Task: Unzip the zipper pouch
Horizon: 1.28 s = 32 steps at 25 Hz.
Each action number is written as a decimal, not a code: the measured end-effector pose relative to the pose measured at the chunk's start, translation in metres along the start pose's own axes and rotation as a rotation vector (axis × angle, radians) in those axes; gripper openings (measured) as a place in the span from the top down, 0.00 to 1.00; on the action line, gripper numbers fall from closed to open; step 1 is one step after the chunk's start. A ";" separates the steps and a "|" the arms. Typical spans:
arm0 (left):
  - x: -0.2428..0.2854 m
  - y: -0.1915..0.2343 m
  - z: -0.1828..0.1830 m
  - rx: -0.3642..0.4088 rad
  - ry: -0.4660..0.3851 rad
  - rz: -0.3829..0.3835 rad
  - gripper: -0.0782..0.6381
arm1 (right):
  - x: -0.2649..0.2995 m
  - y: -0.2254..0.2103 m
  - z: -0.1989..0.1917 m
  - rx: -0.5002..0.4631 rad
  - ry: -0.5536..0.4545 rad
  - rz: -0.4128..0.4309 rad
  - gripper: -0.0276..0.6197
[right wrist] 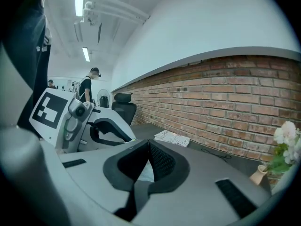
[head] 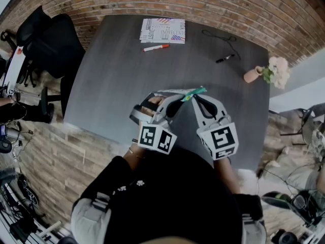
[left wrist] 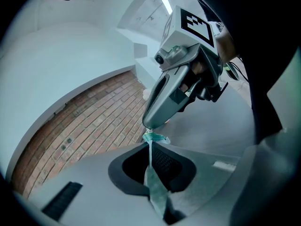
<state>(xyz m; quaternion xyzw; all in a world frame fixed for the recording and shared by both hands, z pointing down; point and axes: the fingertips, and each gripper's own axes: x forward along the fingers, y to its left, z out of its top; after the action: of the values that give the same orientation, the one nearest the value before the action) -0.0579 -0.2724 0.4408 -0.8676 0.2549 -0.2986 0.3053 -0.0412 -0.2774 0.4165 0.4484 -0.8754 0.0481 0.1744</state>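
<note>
Clamping left gripper (left wrist: 150, 147) and right gripper (right wrist: 146, 147) shut on the zipper pouch (head: 195, 92) above the near side of the table (head: 127, 75); grip done, unzipping apparently left to do.

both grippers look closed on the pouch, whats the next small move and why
Probably ease the right gripper sideways away from the left gripper, along the zipper line, while the left holds. Both are shut on the zipper pouch, held above the table, tips almost touching. Whether the right has the pull tab itself I cannot tell.
</note>
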 end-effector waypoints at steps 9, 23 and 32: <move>0.001 0.001 0.005 -0.011 -0.007 0.000 0.88 | -0.002 -0.008 0.000 -0.017 0.003 -0.024 0.95; 0.000 -0.004 0.005 -0.011 -0.003 -0.018 0.88 | -0.002 -0.011 -0.009 -0.022 0.019 -0.050 0.95; -0.002 -0.003 0.007 -0.040 -0.020 -0.025 0.88 | -0.003 -0.018 -0.009 -0.023 0.022 -0.067 0.95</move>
<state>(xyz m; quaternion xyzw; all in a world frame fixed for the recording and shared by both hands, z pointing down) -0.0536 -0.2666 0.4375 -0.8795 0.2469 -0.2886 0.2868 -0.0223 -0.2835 0.4225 0.4747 -0.8584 0.0372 0.1909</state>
